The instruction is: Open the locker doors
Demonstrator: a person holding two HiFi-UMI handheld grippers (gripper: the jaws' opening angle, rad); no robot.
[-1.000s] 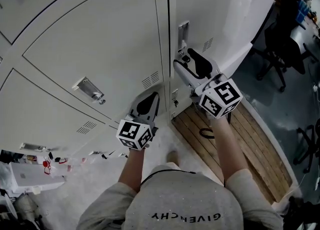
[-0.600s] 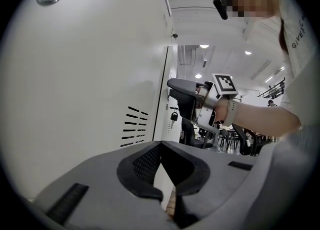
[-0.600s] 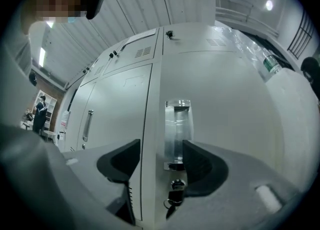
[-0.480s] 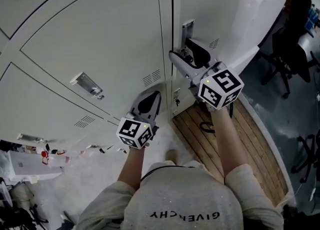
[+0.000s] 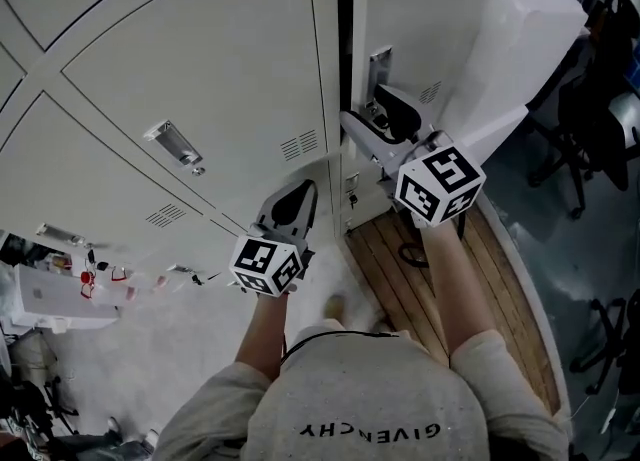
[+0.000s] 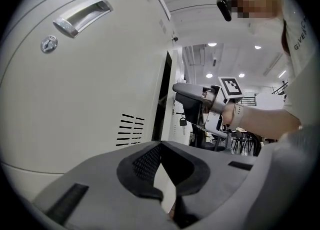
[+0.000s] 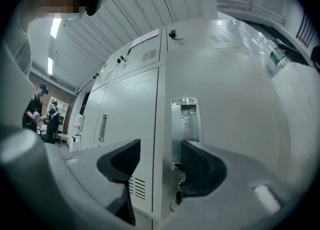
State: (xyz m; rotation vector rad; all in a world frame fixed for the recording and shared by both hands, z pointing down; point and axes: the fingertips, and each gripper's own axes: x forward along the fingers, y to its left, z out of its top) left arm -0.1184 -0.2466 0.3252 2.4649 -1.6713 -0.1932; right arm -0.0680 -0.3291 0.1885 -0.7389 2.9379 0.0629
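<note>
The right-hand locker door (image 5: 410,19) stands slightly ajar, with a dark gap along its free edge beside the neighbouring locker door (image 5: 200,59), which sits closed and flush. The right gripper (image 7: 160,149) is at that free edge with its jaws apart: one jaw reaches into the recessed handle (image 7: 184,124), and the other sits in front of the neighbouring door. Whether either pad presses on metal cannot be confirmed. The left gripper (image 6: 161,146) is held low in front of the closed door with its jaws together and nothing between them. It is near the vent louvres (image 6: 129,129) and well below that door's pull handle (image 6: 82,17). The door looks like painted sheet steel, so expect it to be stiff, fairly light and smooth enough for the pads to slide on flat faces. Take hold inside the handle recess or across the exposed free edge, and draw it along the hinge arc, not straight out. A key on a ring (image 7: 176,194) hangs just below the recess, so keep the jaw clear of it.
</note>
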